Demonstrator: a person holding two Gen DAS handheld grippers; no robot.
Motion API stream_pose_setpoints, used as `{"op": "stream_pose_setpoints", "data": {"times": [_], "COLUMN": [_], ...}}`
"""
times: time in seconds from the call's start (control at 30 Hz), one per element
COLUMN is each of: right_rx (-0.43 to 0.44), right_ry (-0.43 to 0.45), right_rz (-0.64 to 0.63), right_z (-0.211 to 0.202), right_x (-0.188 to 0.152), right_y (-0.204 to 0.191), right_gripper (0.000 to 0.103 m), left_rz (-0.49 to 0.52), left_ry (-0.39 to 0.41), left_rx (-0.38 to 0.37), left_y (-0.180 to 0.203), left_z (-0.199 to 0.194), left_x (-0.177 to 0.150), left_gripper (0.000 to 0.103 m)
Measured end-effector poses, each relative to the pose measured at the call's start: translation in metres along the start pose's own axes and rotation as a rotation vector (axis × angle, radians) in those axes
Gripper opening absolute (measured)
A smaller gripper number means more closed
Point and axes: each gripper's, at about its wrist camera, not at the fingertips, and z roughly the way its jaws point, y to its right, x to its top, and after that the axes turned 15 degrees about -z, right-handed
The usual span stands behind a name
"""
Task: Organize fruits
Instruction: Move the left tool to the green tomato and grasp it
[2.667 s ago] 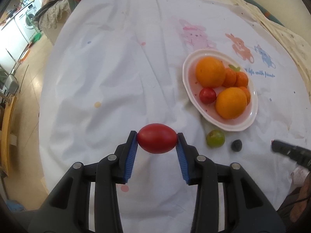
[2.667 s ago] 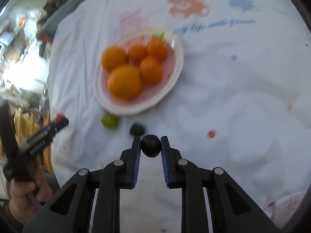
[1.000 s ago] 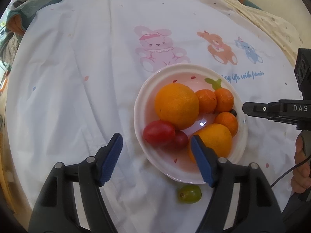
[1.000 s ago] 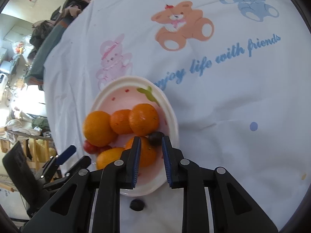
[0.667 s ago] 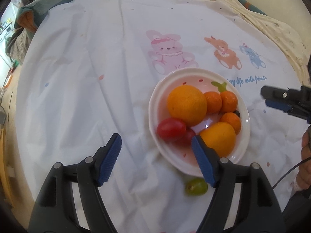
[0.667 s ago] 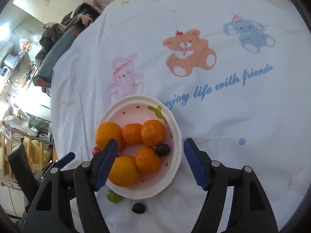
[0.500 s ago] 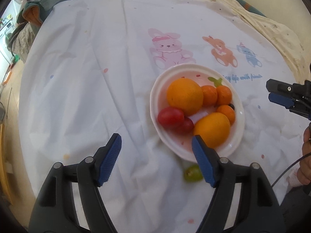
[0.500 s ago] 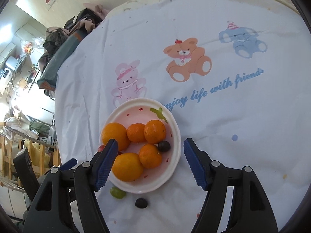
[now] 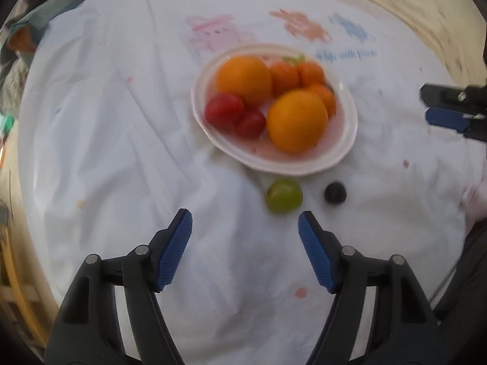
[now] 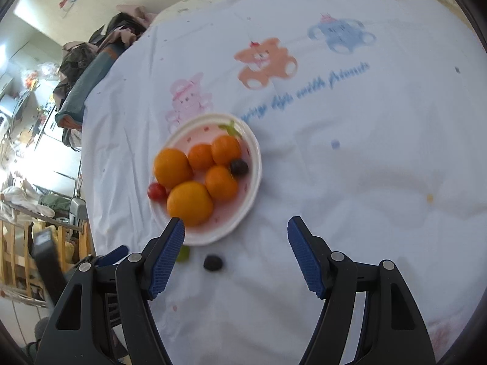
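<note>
A white plate holds two big oranges, three small tangerines and two red tomatoes. In the right wrist view the plate also holds a dark grape. A green fruit and a dark fruit lie on the cloth just in front of the plate. My left gripper is open and empty, just short of the green fruit. My right gripper is open and empty, above the dark fruit and the plate's near rim.
A white tablecloth with printed animals covers the round table. The right gripper's fingers show at the right edge of the left wrist view. Clothes and a wooden chair stand beyond the table's left edge.
Both grippers have drawn back from the plate toward the table's near side. The green and dark fruits now lie close in front of the left gripper. Both stay open.
</note>
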Motion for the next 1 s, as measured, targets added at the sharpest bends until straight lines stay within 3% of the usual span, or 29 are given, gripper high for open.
{"op": "stream_pose_setpoints", "data": {"times": [0.23, 0.43, 0.6, 0.77, 0.87, 1.0], "right_rx": [-0.038, -0.033, -0.028, -0.023, -0.021, -0.024], "right_ry": [-0.003, -0.01, -0.008, -0.012, -0.014, -0.017], "right_rz": [-0.007, 0.017, 0.044, 0.056, 0.053, 0.039], "right_z": [-0.005, -0.003, -0.003, -0.001, 0.0, 0.001], "right_x": [-0.014, -0.014, -0.013, -0.012, -0.011, -0.011], "right_y": [-0.004, 0.005, 0.013, 0.016, 0.014, 0.011], "right_gripper": [0.073, 0.073, 0.073, 0.073, 0.073, 0.073], "left_rz": [0.035, 0.058, 0.065, 0.066, 0.085, 0.091], "left_ry": [-0.024, -0.017, -0.014, -0.023, -0.024, -0.024], "left_rx": [-0.041, -0.028, 0.003, -0.006, 0.0, 0.002], "left_y": [0.017, 0.029, 0.035, 0.035, 0.037, 0.037], "left_z": [0.016, 0.03, 0.043, 0.046, 0.045, 0.041], "left_x": [-0.004, -0.001, 0.004, 0.006, 0.004, 0.003], "left_gripper": [0.06, 0.057, 0.046, 0.045, 0.032, 0.028]}}
